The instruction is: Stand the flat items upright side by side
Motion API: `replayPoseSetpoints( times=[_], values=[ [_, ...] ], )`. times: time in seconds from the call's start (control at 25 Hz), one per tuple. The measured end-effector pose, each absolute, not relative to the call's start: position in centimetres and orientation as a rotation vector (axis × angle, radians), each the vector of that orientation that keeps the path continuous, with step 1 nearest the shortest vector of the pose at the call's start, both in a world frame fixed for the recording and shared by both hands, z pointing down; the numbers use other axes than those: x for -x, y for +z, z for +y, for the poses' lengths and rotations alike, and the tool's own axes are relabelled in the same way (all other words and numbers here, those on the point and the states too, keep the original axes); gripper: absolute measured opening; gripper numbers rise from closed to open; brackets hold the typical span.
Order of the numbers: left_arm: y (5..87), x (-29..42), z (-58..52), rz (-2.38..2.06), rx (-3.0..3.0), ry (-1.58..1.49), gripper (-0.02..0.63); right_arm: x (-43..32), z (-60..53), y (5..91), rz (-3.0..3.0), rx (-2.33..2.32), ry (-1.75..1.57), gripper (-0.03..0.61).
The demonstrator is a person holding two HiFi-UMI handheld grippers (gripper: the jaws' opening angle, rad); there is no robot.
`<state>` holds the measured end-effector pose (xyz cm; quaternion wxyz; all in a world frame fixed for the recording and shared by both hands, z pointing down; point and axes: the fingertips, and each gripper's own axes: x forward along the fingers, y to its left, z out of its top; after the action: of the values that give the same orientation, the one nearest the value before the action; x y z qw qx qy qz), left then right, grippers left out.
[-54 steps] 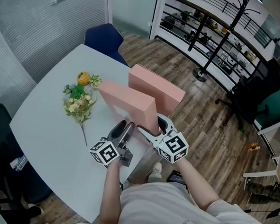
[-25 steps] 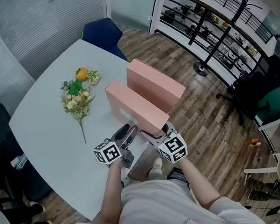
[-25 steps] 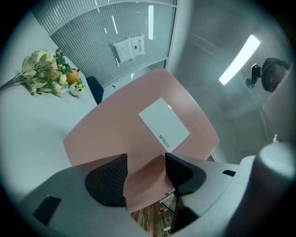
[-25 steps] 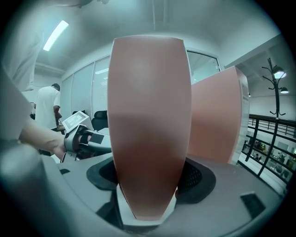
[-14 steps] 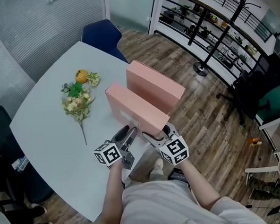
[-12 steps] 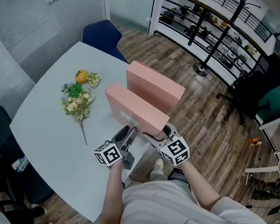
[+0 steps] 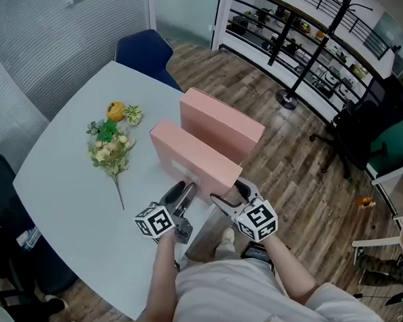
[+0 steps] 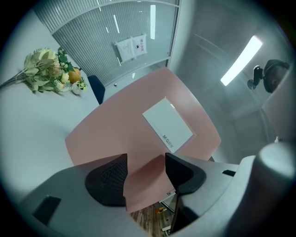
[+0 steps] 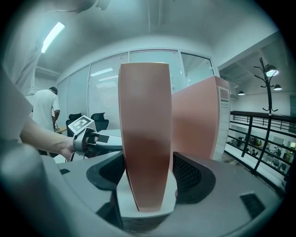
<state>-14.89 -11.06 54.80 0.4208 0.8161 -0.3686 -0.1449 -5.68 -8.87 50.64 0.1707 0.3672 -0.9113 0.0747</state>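
Observation:
Two flat pink boxes stand upright side by side on the white table (image 7: 67, 192). The near box (image 7: 187, 154) carries a white label (image 8: 167, 124); the far box (image 7: 223, 125) stands just behind it. My left gripper (image 7: 181, 194) is shut on the near box's lower front corner (image 8: 138, 134), which fills the gap between its pads. My right gripper (image 7: 229, 192) straddles the same box's near end; its narrow edge (image 9: 144, 129) sits between the pads and touches both. The far box (image 9: 199, 120) rises to its right.
A bunch of artificial flowers (image 7: 112, 145) lies at the table's left. A blue chair (image 7: 144, 51) stands beyond the far table edge. The boxes are close to the table's right edge, over wooden floor (image 7: 291, 185). A person in white (image 9: 46, 109) stands in the background.
The near box went from leaning toward the flowers to standing upright. Over the last second the right gripper drew slightly back toward me. The left gripper stayed put.

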Motion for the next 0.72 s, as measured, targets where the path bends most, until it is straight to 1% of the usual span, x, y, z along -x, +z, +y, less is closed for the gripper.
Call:
replayPoseSetpoints(
  times=[0.32,0.6,0.72],
  values=[
    [55.0,14.8,-11.1,-0.921,-2.038,-0.357,0.244,5.1,-8.3,50.7,-2.632,-1.034,0.266,0.325],
    [55.2,14.5,-11.0,-0.918,-2.033,-0.349,0.244,4.4,-7.8,51.2,-2.647,-1.037,0.309,0.310],
    [55.3,14.5,-11.1,-0.918,-2.028,-0.352,0.244,4.5,-7.9,51.2,-2.639,-1.032,0.288,0.294]
  ],
)
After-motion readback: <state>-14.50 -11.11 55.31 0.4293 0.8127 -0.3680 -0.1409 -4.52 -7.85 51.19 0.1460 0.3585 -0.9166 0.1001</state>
